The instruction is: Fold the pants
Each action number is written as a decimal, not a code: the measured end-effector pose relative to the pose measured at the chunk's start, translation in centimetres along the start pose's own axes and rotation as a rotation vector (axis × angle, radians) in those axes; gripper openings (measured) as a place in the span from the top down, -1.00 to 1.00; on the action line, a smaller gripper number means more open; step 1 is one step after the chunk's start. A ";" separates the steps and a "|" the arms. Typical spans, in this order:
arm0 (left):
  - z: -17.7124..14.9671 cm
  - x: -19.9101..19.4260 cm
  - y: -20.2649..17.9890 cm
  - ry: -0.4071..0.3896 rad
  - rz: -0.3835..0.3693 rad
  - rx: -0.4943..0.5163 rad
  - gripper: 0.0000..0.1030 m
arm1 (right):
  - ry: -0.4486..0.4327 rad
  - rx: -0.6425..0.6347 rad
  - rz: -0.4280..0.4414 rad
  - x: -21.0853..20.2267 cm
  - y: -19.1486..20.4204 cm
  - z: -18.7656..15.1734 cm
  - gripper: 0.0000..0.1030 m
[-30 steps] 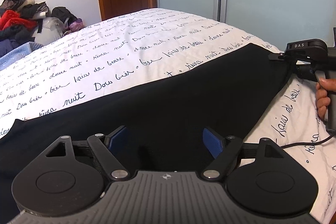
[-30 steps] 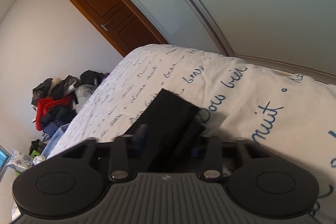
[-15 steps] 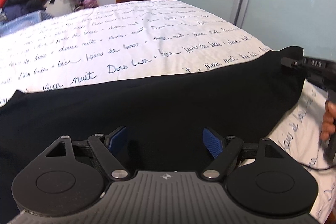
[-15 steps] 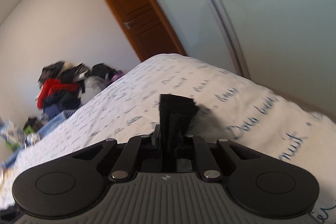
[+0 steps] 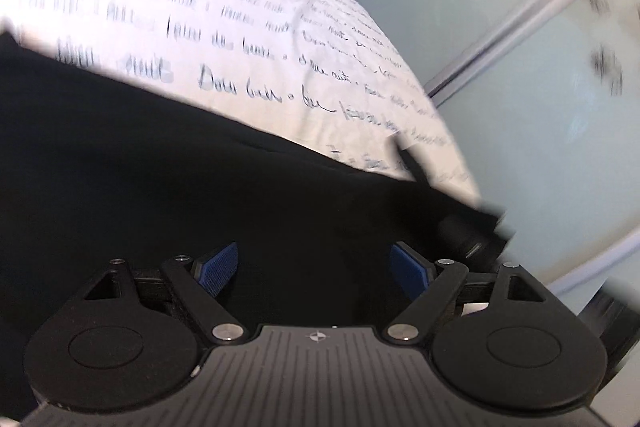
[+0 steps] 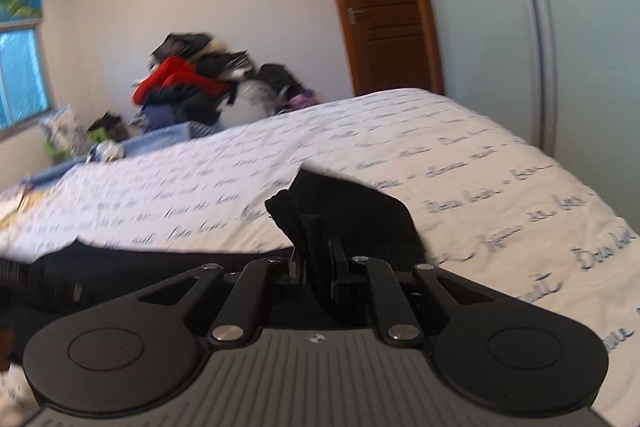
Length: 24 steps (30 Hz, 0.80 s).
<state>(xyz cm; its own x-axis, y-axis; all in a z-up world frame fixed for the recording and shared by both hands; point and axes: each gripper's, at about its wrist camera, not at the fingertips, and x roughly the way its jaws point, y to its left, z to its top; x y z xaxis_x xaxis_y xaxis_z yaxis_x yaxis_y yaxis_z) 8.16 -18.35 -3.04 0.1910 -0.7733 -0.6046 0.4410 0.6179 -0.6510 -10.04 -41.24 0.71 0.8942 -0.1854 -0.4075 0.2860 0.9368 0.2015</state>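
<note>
Black pants (image 5: pixel 200 167) lie spread across the white bed cover with script print (image 5: pixel 208 11). My left gripper (image 5: pixel 314 267) hovers low over the middle of them; its blue pads (image 5: pixel 218 265) stand wide apart and its jaws are opening, with fabric below them but nothing pinched. In the right wrist view my right gripper (image 6: pixel 318 261) is shut on one end of the pants (image 6: pixel 352 211), which stands up off the bed cover (image 6: pixel 480 167) as a folded flap. The remaining pants (image 6: pixel 120 267) trail off to the left. The left view is blurred.
A pile of clothes (image 6: pixel 192 87) sits beyond the far side of the bed. A brown door (image 6: pixel 380 7) and frosted sliding panels (image 6: pixel 580 27) stand behind the bed. A window (image 6: pixel 20 79) is on the left wall.
The right gripper closed tight on the pants end, rolled toward level and carried the flap up over the bed. The left gripper rolled and shifted over the pants, so its view now tilts.
</note>
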 end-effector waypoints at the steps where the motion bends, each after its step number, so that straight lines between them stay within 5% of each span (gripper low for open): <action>1: 0.2 0.3 0.4 0.018 -0.042 -0.060 -0.62 | 0.010 -0.007 0.013 0.1 0.4 -0.2 0.81; 7: 0.9 2.7 1.6 0.093 -0.186 -0.280 -0.62 | 0.038 -0.090 0.061 0.0 3.1 -1.1 0.81; 16: 1.8 3.2 1.6 0.056 -0.186 -0.280 -0.42 | 0.063 -0.286 0.137 -0.8 8.2 -2.2 0.81; 19: 2.1 3.2 2.0 0.082 -0.178 -0.277 0.07 | 0.066 -0.331 0.157 -0.8 9.7 -2.6 0.80; 21: 2.1 3.0 2.2 0.086 -0.145 -0.253 0.57 | 0.068 -0.357 0.156 -0.7 10.5 -2.8 0.80; 24: 2.0 2.2 2.2 0.065 -0.088 -0.190 0.75 | 0.076 -0.371 0.160 -0.7 11.4 -3.0 0.80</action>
<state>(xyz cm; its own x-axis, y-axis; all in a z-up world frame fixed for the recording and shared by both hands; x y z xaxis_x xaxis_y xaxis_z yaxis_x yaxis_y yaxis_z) 11.28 -19.00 -4.88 0.0991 -0.8182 -0.5664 0.2792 0.5692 -0.7733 -8.42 -29.59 0.59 0.8855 -0.0196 -0.4642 -0.0102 0.9980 -0.0617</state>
